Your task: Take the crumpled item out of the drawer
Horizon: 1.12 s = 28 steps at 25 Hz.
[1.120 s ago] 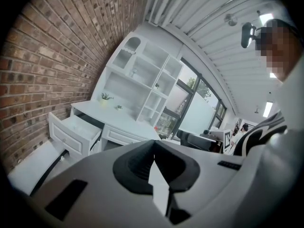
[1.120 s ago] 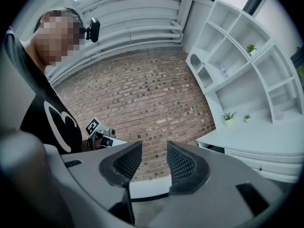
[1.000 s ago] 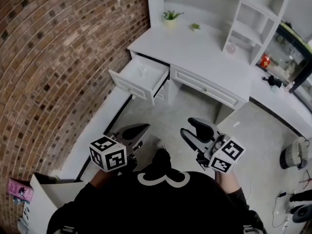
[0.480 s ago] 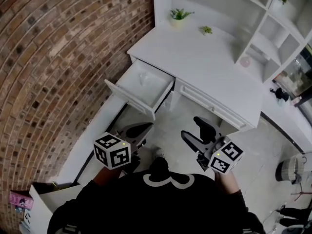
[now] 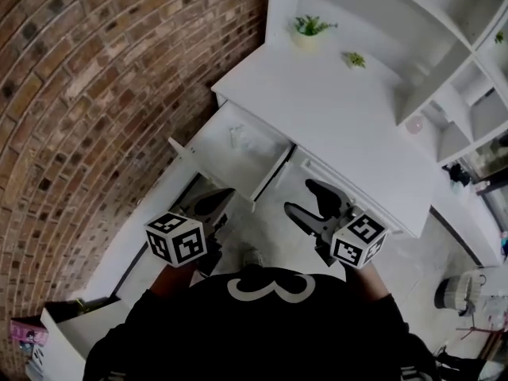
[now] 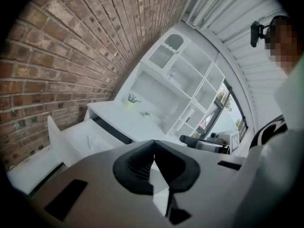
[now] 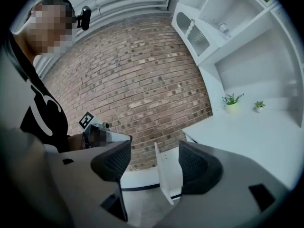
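The white drawer [image 5: 208,159] stands pulled out from the desk's left end. A small pale crumpled item [image 5: 236,138] lies inside it, and it also shows in the left gripper view as the crumpled item [image 6: 89,141] on the drawer floor [image 6: 76,134]. My left gripper [image 5: 225,194] hovers just short of the drawer front, its pads together and nothing in them. My right gripper [image 5: 301,198] hangs to the right of the drawer. Its jaws have just been opening and stand wide with nothing between them. In the right gripper view the drawer front [image 7: 164,175] shows between the right gripper's jaws [image 7: 152,165].
A brick wall [image 5: 95,94] runs along the left. On the white desk top [image 5: 333,109] stand two small potted plants [image 5: 310,29] [image 5: 355,58], with shelves behind. A closed drawer [image 5: 353,201] lies below the right gripper. A white box [image 5: 63,332] sits at the lower left.
Both grippers have moved forward towards the desk and the open drawer. The right gripper's jaws have spread wider; the left gripper's stay together.
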Each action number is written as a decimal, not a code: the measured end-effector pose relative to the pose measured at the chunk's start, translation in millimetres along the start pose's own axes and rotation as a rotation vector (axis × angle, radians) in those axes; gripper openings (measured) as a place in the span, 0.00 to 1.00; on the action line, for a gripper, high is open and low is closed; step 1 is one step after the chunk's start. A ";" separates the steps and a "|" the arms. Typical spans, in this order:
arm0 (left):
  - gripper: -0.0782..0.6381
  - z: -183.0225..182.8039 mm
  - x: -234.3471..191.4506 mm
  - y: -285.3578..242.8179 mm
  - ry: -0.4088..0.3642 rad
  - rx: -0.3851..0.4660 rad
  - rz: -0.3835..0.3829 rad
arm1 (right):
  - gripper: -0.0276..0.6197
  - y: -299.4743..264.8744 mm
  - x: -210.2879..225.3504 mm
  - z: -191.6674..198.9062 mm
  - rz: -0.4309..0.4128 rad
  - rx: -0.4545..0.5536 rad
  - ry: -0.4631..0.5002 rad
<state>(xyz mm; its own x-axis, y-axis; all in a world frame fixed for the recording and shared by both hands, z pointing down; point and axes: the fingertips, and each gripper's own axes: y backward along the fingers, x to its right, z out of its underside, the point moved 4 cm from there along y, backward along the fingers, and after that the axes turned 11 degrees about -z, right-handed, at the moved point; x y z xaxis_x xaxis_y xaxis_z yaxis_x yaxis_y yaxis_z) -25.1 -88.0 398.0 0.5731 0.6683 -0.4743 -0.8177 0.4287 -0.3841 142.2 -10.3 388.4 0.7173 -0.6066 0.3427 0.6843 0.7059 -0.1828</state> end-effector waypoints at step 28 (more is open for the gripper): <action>0.11 -35.3 -119.2 -29.3 0.131 0.040 -0.244 | 0.49 -196.9 163.2 69.4 0.014 -0.402 0.058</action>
<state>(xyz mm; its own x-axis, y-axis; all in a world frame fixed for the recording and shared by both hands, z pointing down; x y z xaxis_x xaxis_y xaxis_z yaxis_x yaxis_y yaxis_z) -67.6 -201.7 437.7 0.7536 0.4590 -0.4706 -0.6543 0.5932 -0.4691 115.4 -223.0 544.2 0.7256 -0.6253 0.2871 0.6626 0.5224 -0.5367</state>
